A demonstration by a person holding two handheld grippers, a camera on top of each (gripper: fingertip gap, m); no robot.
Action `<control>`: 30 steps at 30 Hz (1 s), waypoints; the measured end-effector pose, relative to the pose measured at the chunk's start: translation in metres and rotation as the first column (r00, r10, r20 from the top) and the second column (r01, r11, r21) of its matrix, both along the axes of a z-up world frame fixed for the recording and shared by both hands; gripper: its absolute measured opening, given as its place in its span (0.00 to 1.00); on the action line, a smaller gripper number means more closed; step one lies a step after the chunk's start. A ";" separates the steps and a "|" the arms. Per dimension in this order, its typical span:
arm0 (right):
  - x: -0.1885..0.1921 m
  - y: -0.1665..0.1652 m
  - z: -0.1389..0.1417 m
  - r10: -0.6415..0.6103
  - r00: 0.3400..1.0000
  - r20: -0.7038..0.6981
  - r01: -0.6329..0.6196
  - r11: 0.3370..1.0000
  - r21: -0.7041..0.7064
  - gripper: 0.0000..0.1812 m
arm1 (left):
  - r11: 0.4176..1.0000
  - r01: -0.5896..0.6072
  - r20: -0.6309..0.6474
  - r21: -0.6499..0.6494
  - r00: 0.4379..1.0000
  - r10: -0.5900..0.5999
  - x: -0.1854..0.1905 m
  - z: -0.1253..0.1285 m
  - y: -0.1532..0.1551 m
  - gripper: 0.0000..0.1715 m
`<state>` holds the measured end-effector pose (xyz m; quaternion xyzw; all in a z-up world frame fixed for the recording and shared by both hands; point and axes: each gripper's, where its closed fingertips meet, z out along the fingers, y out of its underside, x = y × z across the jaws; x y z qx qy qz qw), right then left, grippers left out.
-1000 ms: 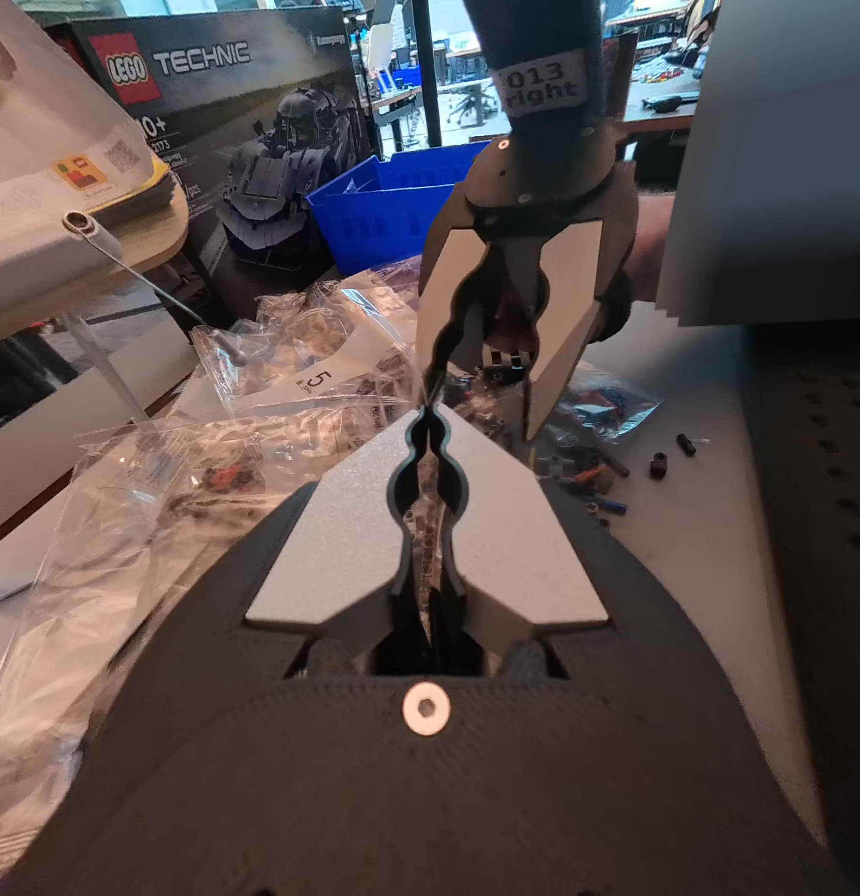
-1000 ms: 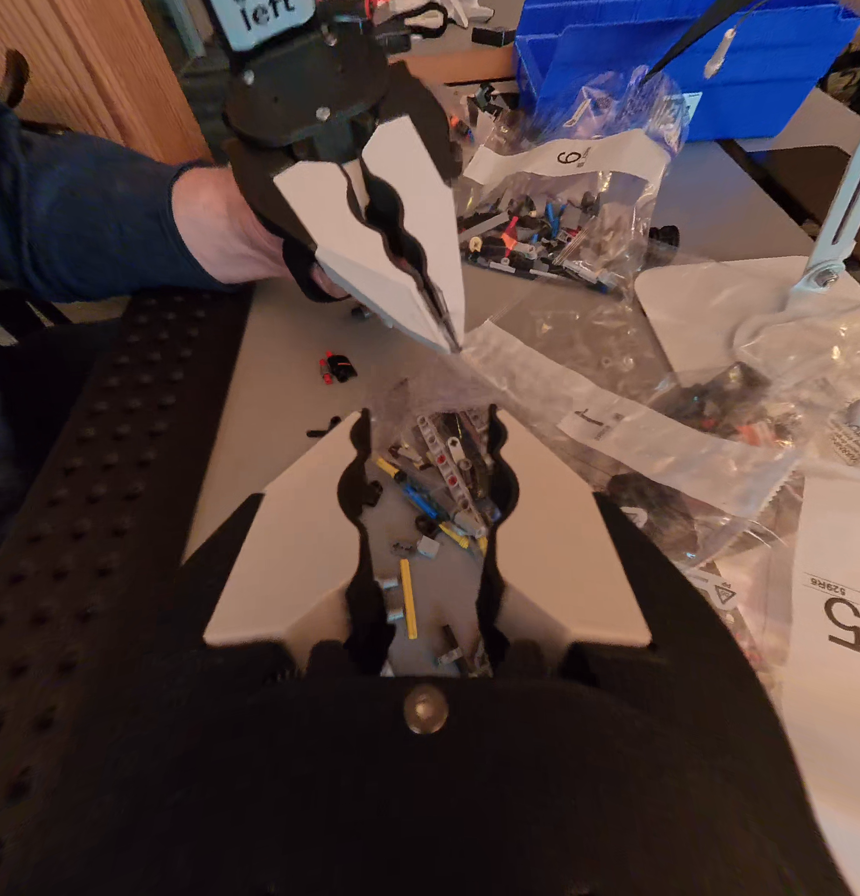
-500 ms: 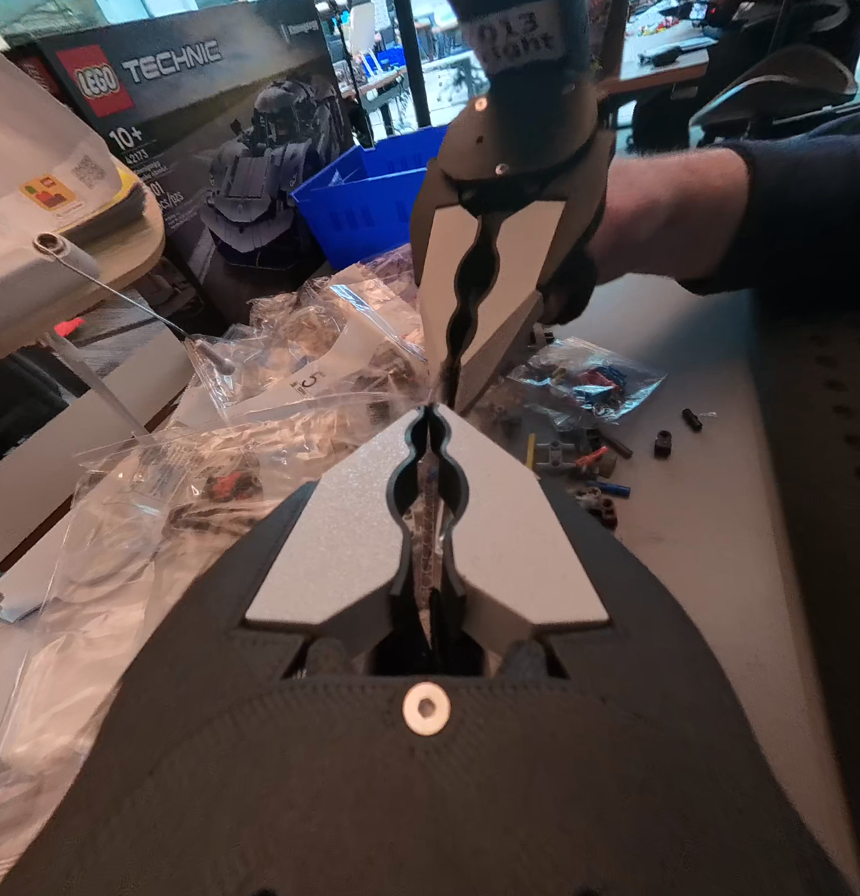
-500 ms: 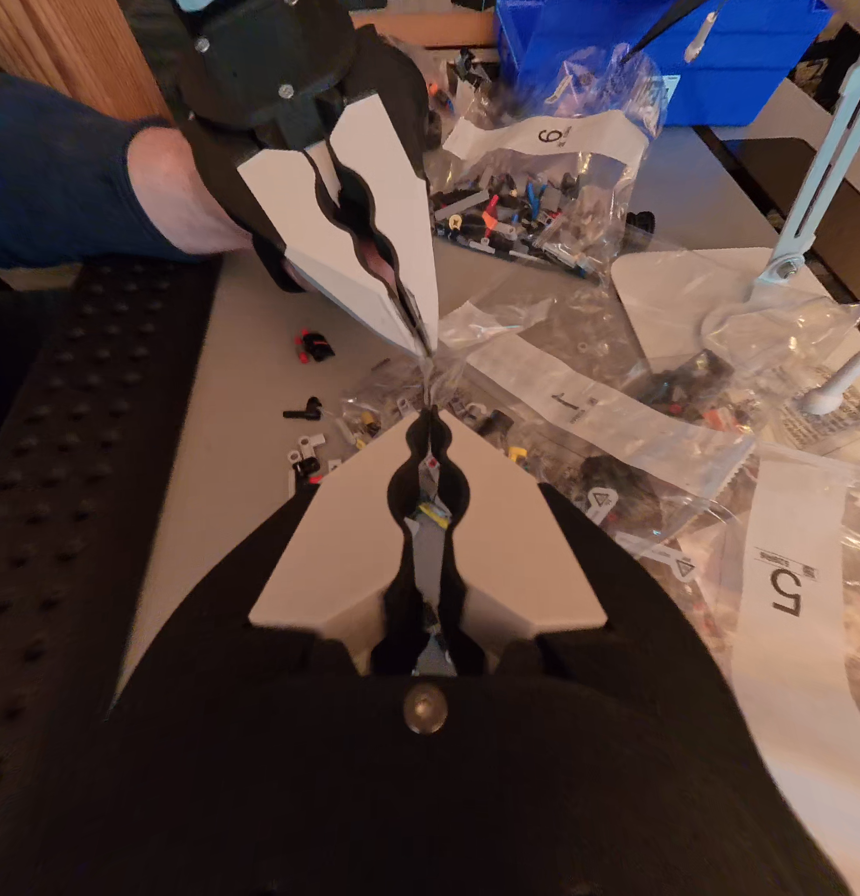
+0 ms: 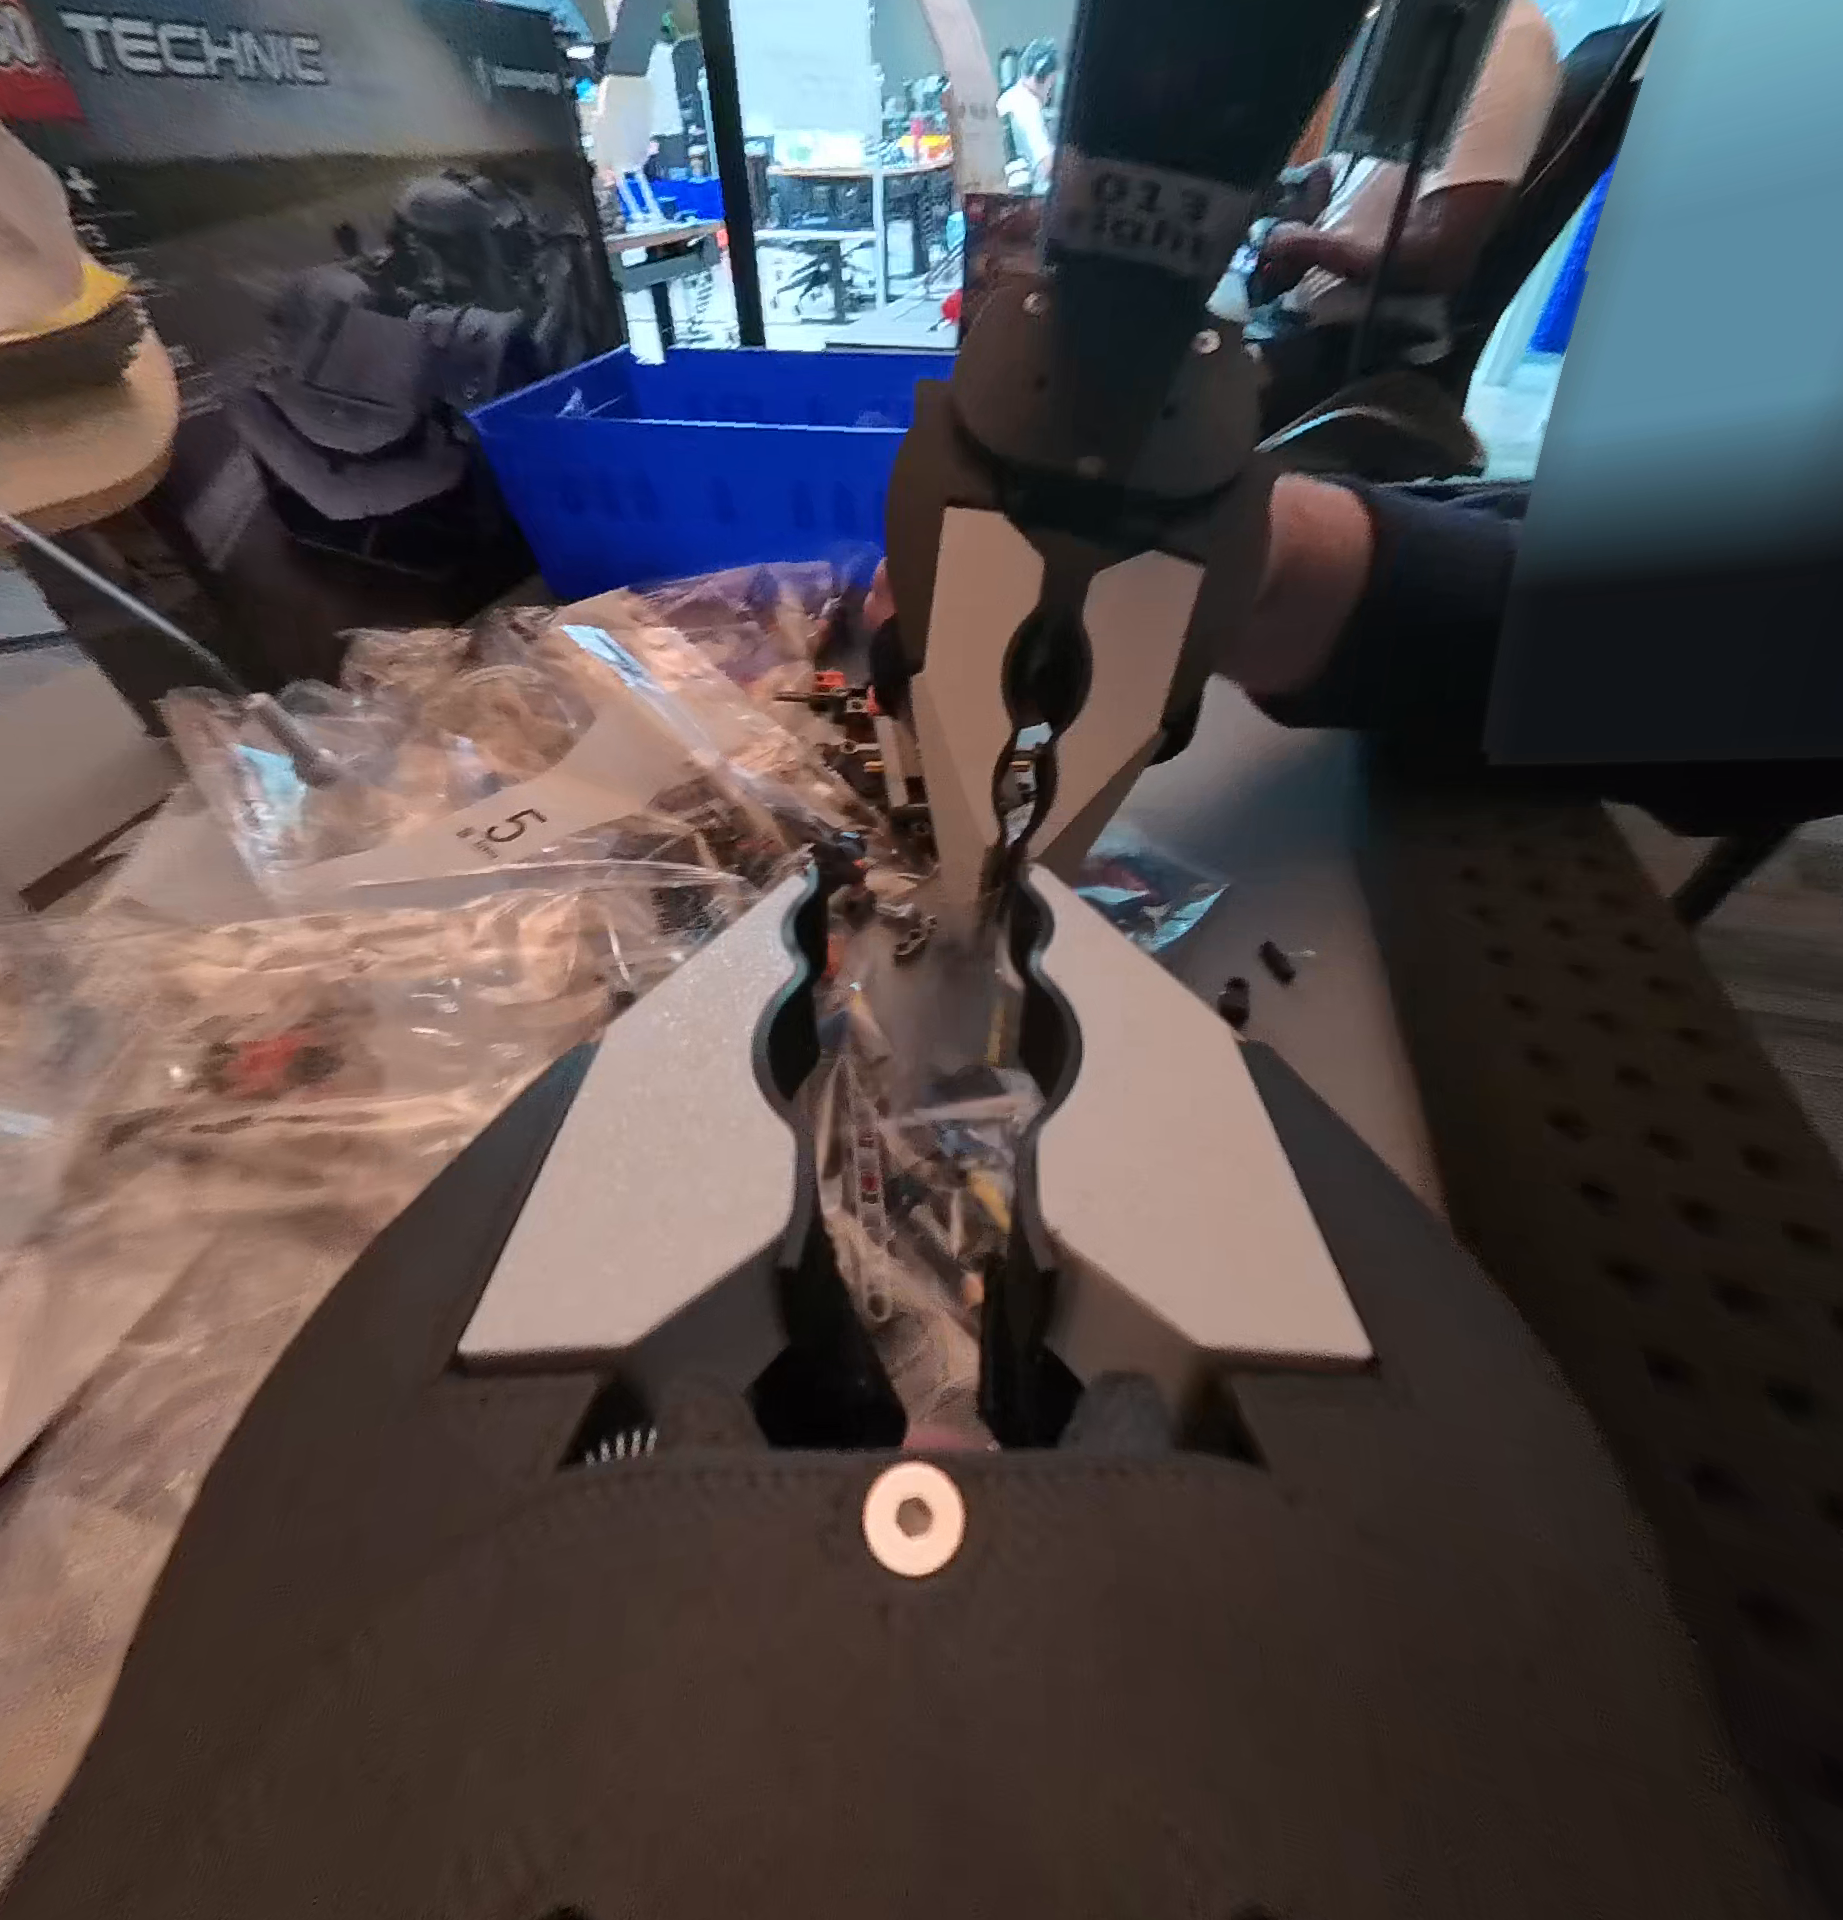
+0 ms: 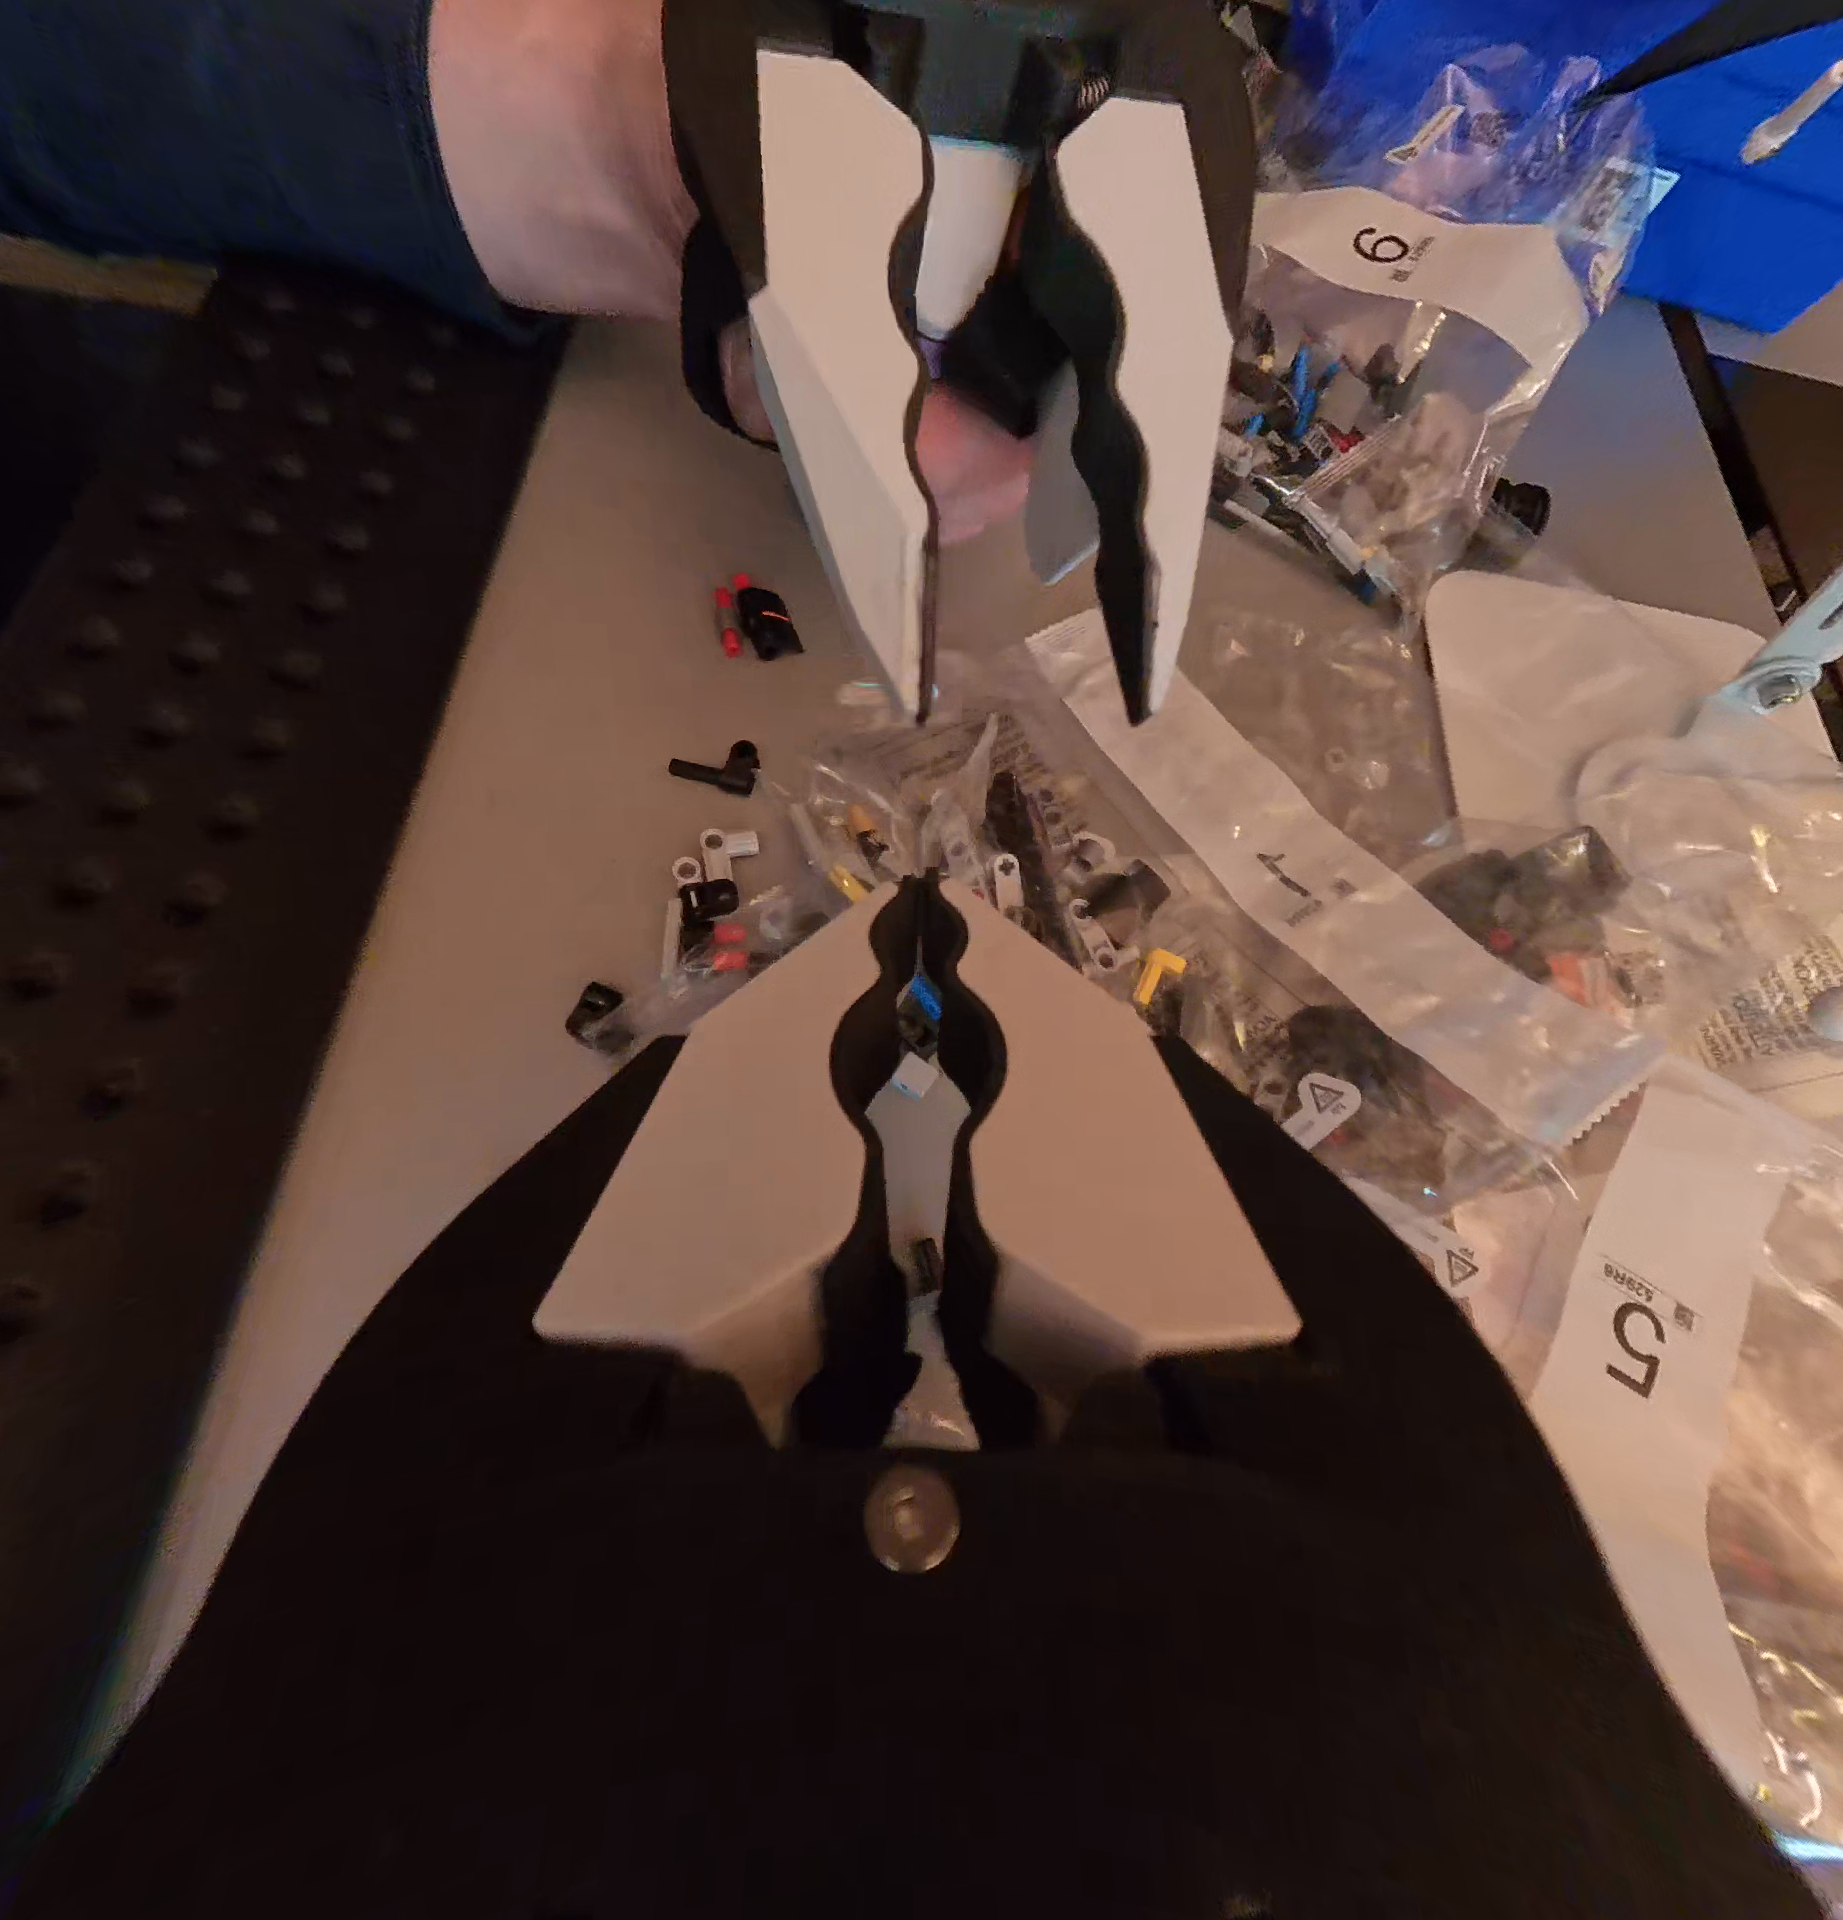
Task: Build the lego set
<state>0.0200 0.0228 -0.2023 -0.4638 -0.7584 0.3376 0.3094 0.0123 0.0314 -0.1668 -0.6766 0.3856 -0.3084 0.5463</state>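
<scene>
1. Two grippers met over one small clear bag point(image 6: 958, 758) of Lego pieces, which lay on the desk point(image 6: 543, 831) beside the larger sealed bags point(image 6: 1416, 935).
2. Your right gripper point(image 6: 917, 883) had its jaws pressed together at the tips, pinching the near edge of that bag's film.
3. Your left gripper point(image 6: 1029, 717) hung just above the bag's far edge with its jaws parted by a clear gap and nothing in them.
4. Some loose pieces point(image 6: 719, 894) sat on the desk to the left of the bag, so it looked already opened. The step in hand was probably emptying or widening it.
5. To do that well, you needed the left jaws brought down onto film only, not onto a beam or pin inside, since a hard piece would stop them from closing firmly.
6. A grip opposite the right one was the better choice. You could then pull the two apart low and slowly, because a sharp tug could fling small pins off the desk.
7. The pour was best aimed at bare desk and kept away from the other bags, so the pieces stayed sorted.
</scene>
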 end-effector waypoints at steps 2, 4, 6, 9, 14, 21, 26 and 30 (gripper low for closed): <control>0.000 0.001 0.002 -0.007 1.000 -0.006 0.007 1.000 -0.011 0.00 | 1.000 0.019 -0.022 -0.009 1.000 -0.019 0.001 -0.003 -0.003 0.17; 0.001 0.003 0.004 -0.015 1.000 -0.014 0.015 1.000 -0.013 0.00 | 1.000 0.010 -0.085 -0.006 0.996 -0.011 0.001 -0.012 -0.003 0.17; 0.001 0.004 0.006 -0.023 1.000 -0.019 0.022 0.999 -0.027 0.00 | 1.000 0.024 -0.107 -0.017 0.994 -0.026 0.004 -0.016 -0.005 0.18; 0.001 0.013 0.005 -0.066 0.998 -0.010 0.066 0.997 -0.047 0.00 | 1.000 0.020 -0.149 -0.010 0.989 -0.022 0.003 -0.020 -0.006 0.21; 0.001 0.023 0.006 -0.117 0.993 -0.011 0.116 0.990 -0.080 0.00 | 0.998 0.012 -0.130 0.057 0.992 -0.005 0.006 -0.008 -0.006 0.23; -0.002 0.028 0.001 -0.162 0.987 0.013 0.162 0.979 -0.122 0.00 | 0.982 0.009 -0.203 0.186 0.979 0.029 0.014 -0.005 -0.008 0.24; -0.004 0.027 0.005 -0.164 0.986 -0.001 0.162 0.976 -0.142 0.00 | 0.975 -0.027 -0.337 0.220 0.936 0.102 0.015 -0.025 0.002 0.16; -0.005 0.026 0.005 -0.164 0.987 -0.003 0.162 0.977 -0.141 0.00 | 0.969 -0.065 -0.328 0.239 0.934 0.144 0.011 -0.023 0.007 0.09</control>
